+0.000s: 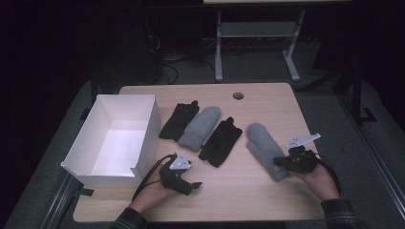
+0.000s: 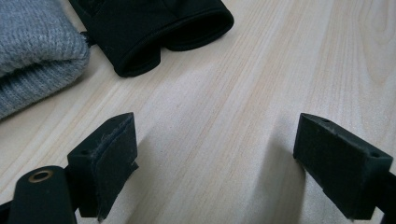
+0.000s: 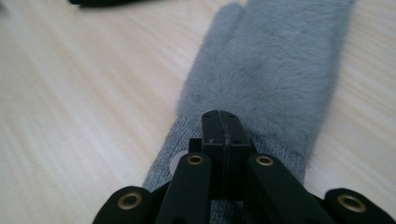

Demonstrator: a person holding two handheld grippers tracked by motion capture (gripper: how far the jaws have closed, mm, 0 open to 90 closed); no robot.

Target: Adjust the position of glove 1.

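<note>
Two grey mittens and two black gloves lie in a row on the wooden table [image 1: 239, 191]. My right gripper [image 1: 282, 163] is shut, its tips over the cuff end of the fuzzy grey mitten [image 1: 262, 145]. In the right gripper view the closed jaws [image 3: 224, 126] sit just above that mitten [image 3: 271, 70], and no fabric shows between them. My left gripper [image 1: 191, 186] rests open near the front edge. Bare wood shows between its jaws [image 2: 215, 163]. Just ahead of it lie a black glove's cuff [image 2: 154, 28] and the knitted grey mitten [image 2: 32, 51].
An open white box [image 1: 148, 138] stands at the table's left side, beside my left hand. Another black glove [image 1: 178, 119] lies next to the box and a grey mitten [image 1: 200, 126]. A cable hole [image 1: 238, 95] sits at the far edge. Desk legs stand behind.
</note>
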